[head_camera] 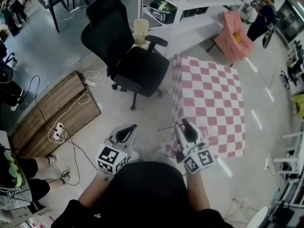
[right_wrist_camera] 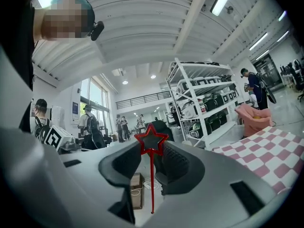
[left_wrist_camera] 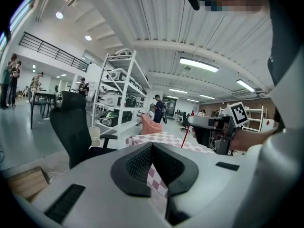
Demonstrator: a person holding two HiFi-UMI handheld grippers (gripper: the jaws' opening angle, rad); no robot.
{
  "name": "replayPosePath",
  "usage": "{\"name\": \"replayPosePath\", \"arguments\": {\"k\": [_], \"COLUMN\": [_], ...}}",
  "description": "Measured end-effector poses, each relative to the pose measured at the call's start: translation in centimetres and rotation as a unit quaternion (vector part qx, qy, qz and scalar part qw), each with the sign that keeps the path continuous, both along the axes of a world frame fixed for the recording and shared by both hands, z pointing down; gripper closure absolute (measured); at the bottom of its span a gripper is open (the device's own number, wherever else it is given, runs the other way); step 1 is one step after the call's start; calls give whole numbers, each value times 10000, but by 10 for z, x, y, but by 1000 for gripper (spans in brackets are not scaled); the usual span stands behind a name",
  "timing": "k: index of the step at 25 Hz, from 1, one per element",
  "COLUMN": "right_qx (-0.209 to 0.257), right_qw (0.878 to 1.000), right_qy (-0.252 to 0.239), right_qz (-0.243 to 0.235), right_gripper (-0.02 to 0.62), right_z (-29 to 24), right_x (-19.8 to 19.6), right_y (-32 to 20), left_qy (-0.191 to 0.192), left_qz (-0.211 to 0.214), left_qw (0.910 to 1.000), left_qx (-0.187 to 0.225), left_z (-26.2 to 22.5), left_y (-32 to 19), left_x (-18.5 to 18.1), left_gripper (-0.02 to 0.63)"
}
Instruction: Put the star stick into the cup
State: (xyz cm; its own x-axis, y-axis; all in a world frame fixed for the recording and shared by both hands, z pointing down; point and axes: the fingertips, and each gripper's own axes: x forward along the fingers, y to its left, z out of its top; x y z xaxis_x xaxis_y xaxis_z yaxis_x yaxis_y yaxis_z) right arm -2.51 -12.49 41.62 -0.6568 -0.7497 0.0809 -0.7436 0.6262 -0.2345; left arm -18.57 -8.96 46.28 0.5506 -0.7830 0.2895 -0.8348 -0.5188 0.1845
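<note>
— Where is the star stick (right_wrist_camera: 152,170)?

— Between the jaws of the right hand-held gripper (head_camera: 186,126). In the right gripper view it stands upright across the jaws. Its red star sits just past their tips and the thin shaft runs down through the gap.

— So the jaws are holding it?

— Yes, they are set narrow, with the shaft pinched between the pads.

— And the left hand-held gripper (head_camera: 128,129)?

— Its jaws meet at the tips with nothing between them.

— Where are the two of them?

— Both are close in front of the person's body, side by side and apart. The right hand-held gripper hangs over the near left corner of the counter (head_camera: 213,94), which wears a pink-and-white checked cloth. The left hand-held gripper is over the floor (head_camera: 152,113), to the left of the counter.

— What else is around?

— A black office chair (head_camera: 128,56) stands beyond the left hand-held gripper, with a white shelf (head_camera: 190,4) behind it. A low wooden platform (head_camera: 52,113) lies on the floor at far left.
</note>
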Motion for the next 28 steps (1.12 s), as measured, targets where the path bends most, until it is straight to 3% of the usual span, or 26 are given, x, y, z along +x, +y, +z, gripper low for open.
{"name": "replayPosePath", "arguments": {"k": [7,13,28], "right_qx": [71,171,143], "right_qw": [9993,9947,9642], "right_qy": [-36,-123,-226], "right_qz": [378,1003,2637], "right_gripper": [448,448,448], "right_z": [-14,-27,-19], "right_x": [39,103,268], "right_y": [-13,-15,14], "left_qy": [6,11,-181], "left_qz": [391,851,2088], "left_qw": [9992,9964,9776], "left_qx": [-2,-34,-196], "left_z": [-6,-5,3], "left_y": [-25,-41,-42], "left_x": [37,85,214], "left_gripper": [565,565,565]}}
